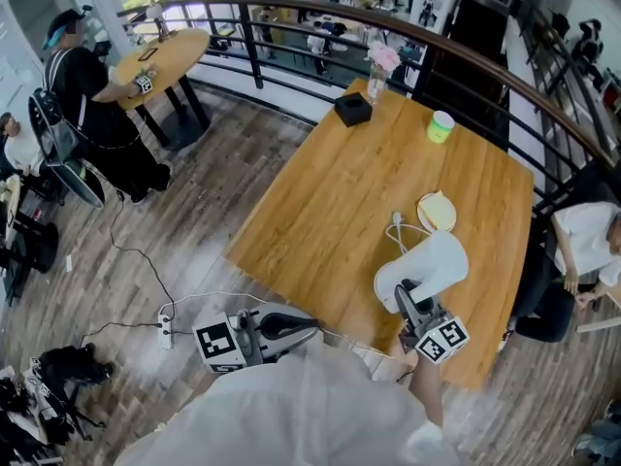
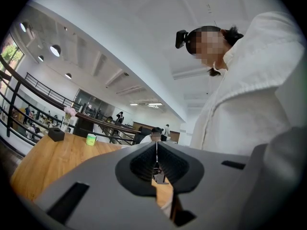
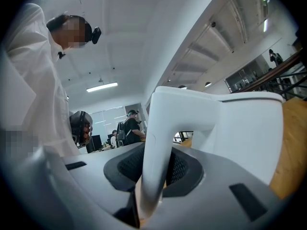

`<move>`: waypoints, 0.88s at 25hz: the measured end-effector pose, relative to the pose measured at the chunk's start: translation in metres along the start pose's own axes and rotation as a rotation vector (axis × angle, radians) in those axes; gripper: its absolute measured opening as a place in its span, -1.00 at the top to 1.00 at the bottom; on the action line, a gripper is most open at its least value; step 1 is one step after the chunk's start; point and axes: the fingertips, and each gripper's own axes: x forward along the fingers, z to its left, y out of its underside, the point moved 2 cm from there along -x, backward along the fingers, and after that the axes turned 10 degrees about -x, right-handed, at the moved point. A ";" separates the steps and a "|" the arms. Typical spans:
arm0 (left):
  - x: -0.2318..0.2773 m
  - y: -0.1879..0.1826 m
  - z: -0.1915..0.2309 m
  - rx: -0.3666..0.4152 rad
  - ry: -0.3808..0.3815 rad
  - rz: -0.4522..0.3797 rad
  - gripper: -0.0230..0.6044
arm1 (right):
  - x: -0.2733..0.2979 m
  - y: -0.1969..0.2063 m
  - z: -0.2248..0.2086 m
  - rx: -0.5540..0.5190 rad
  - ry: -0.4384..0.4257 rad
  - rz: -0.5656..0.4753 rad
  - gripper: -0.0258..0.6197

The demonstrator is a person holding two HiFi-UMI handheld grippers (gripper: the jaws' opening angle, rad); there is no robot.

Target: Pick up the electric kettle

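Right gripper view shows your right gripper (image 3: pixel 154 171) clamped on the white handle (image 3: pixel 160 128) of the electric kettle (image 3: pixel 244 133). The jaws are drawn in to the handle's width, with a pad on either side of its lower stretch. That narrow hold is your risk: the smooth handle could pivot between the pads, and the body, hanging beyond the grip, would swing or slide out. In the head view the kettle leans over the near right part of the table (image 1: pixel 320 202), apparently lifted off its round base (image 1: pixel 437 212). A slip there would drop it close to the edge, and any water inside could spill through that lean. Your left gripper (image 2: pixel 156 164) is pressed shut on nothing, low by your body, so it offers no support. Further off, the cord (image 1: pixel 396 226) lies beside the base; a careless swing could snag it.
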 end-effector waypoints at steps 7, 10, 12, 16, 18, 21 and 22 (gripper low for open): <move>0.000 0.000 -0.002 -0.001 0.029 0.001 0.90 | -0.006 -0.007 0.004 0.011 0.028 0.003 0.66; 0.000 0.000 -0.002 0.000 0.039 -0.003 0.90 | -0.010 -0.014 0.009 0.016 0.027 -0.001 0.66; 0.001 0.000 -0.001 0.002 0.046 -0.002 0.90 | -0.011 -0.024 0.015 0.004 0.018 -0.003 0.65; 0.006 -0.002 -0.004 0.008 0.069 -0.004 0.90 | -0.016 -0.049 0.032 -0.036 0.000 -0.014 0.64; 0.009 -0.002 -0.006 0.008 0.083 -0.001 0.90 | -0.020 -0.063 0.040 -0.053 -0.009 -0.027 0.64; 0.014 -0.001 -0.008 0.010 0.108 0.003 0.90 | -0.026 -0.080 0.051 -0.075 -0.015 -0.048 0.63; 0.015 0.000 -0.009 0.010 0.117 0.004 0.90 | -0.028 -0.085 0.054 -0.080 -0.017 -0.054 0.63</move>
